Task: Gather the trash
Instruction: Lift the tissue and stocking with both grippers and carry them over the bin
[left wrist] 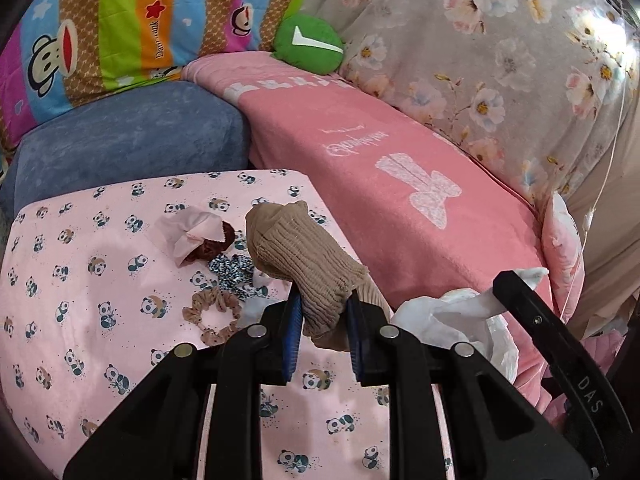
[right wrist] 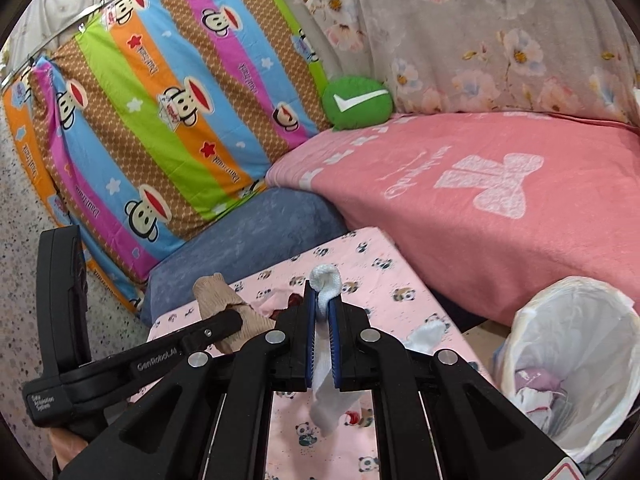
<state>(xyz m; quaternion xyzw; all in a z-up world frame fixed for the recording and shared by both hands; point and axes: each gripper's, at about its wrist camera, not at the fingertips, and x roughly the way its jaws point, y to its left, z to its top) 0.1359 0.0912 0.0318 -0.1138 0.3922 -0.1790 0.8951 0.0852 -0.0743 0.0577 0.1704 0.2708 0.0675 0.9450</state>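
We hold the left tongs [left wrist: 322, 312] tight on a brown sock [left wrist: 296, 256]. The sock sticks up from between the blue pads, above the table [left wrist: 80, 320] with the pink panda cloth.

On the table, toward its far edge, lies a small heap. There is a pink tissue [left wrist: 188, 232] on top of a dark red scrunchie [left wrist: 210, 246]. Just beside them is a black and white spotted scrunchie [left wrist: 230, 272]. A light brown scrunchie [left wrist: 214, 314] lies a bit nearer to us, close to the left tongs.

We hold the right tongs [right wrist: 323, 312] tight on a white sock [right wrist: 326, 280]. Its rolled top pokes out above the pads, and the rest hangs down under them, over the table.

By the right edge of the table stands a trash bin [right wrist: 576, 356] with a white bag in it. Some bits of paper trash lie at the bottom.

Behind the table is a blue cushion [right wrist: 256, 232]. Next to it is a bed with a pink blanket [right wrist: 500, 220]. A green round pillow [right wrist: 358, 104] with a white tick sits at the back of the blanket.
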